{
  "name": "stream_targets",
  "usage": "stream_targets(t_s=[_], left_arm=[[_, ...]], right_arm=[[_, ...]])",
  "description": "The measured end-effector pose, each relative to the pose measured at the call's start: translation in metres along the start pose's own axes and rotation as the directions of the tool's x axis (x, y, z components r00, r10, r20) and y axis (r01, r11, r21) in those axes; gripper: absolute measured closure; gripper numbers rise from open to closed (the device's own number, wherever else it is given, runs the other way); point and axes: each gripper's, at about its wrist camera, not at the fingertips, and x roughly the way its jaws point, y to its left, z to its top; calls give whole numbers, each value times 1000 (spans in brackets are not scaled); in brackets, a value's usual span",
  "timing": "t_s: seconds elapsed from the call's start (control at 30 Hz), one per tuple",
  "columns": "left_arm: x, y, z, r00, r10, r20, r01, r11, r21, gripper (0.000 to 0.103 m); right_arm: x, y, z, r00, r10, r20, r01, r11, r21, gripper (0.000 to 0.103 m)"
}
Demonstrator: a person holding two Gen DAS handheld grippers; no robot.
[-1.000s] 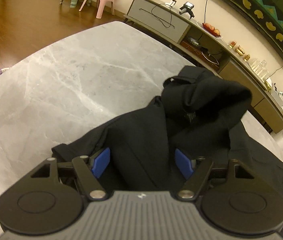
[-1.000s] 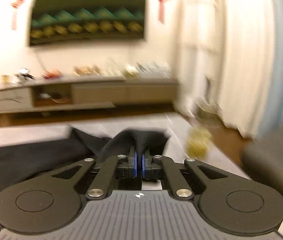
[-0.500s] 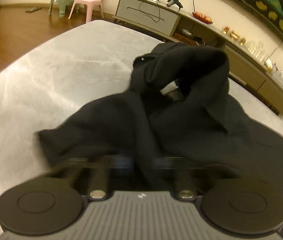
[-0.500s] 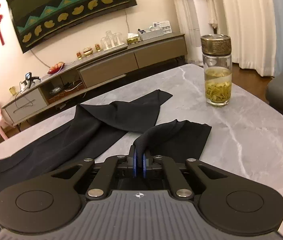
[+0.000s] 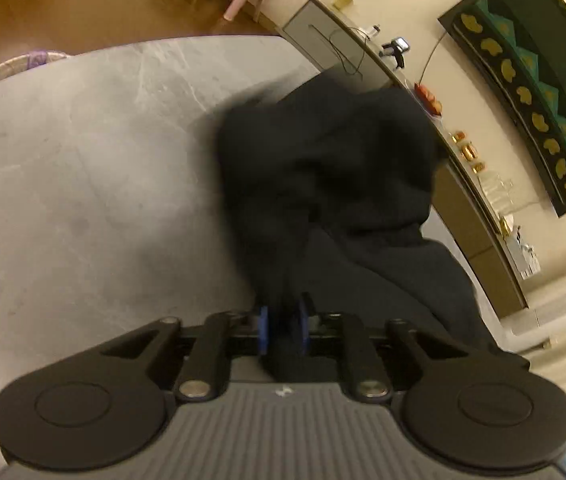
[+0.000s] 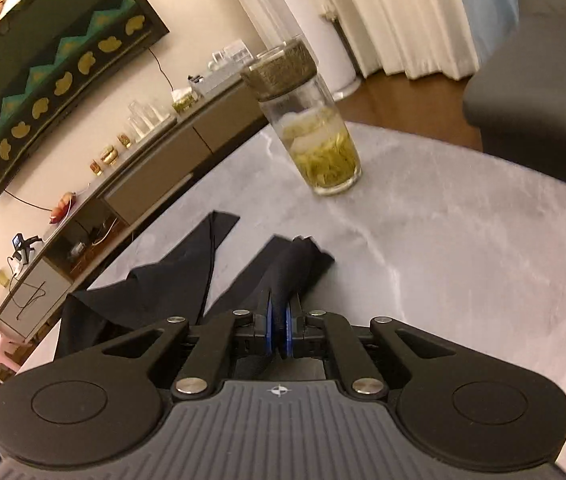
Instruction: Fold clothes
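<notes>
Warm indoor light, fisheye bending, motion blur

1. The black garment [image 5: 323,184] is smeared by motion in the left wrist view, so its folds and outline cannot be made out.
2. The fold caught between the left gripper [image 5: 283,330] jaws hides their inner faces (the jaws are opening).
3. In the right wrist view the garment [image 6: 155,300] runs off the left edge, behind the right gripper [image 6: 279,334] body.
4. Small items on the sideboard [image 6: 155,148] are too tiny to identify.
5. The desk [image 6: 463,260] is cut off at right.
</notes>
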Motion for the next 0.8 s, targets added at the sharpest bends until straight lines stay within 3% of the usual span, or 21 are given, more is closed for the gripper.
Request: stream_targets(t_s=[0.07,0.13,0.33,0.43,0.47,0.5,0.6,0.7,0.73,0.77,0.8], left_arm=[[-6,-5,-1,999,21,42,-22,1000,14,55],[-7,-7,-6,996,68,55,-69,998,6,52],[-2,-9,-4,996,81,43,-79,996,-36,37],[-5,-7,0,995,57,86,-50,996,-74,27],[0,-8,3,995,49,85,-42,996,-80,23],[4,-10,7,996,42,83,-35,996,-85,22],[21,-17,19,995,65,75,-61,997,-50,22],[29,-23,26,993,81,81,-81,997,-1,26],[31,-24,28,994,82,78,-83,997,10,34],[34,-26,29,994,79,70,-81,996,22,54],[39,-29,33,997,65,49,-68,997,42,65]], right_arm=[[-6,1,-1,1000,6,9,-6,1000,0,98],[-11,1,-4,1000,15,15,-15,1000,-4,98],[-12,-4,-10,999,37,-15,-37,999,-11,96],[-12,-11,-7,998,50,-30,-49,998,27,68],[-13,-13,-7,998,51,-31,-49,998,43,48],[-13,-15,-8,998,48,-33,-46,998,41,34],[-15,-18,-10,998,39,-40,-37,999,35,22],[-11,-20,-13,998,15,-65,-15,1000,8,18],[-6,-19,-14,997,-5,-81,4,1000,-8,18],[-1,-18,-16,995,-25,-98,23,999,-24,18],[4,-18,-18,993,-45,-112,41,998,-40,18]])
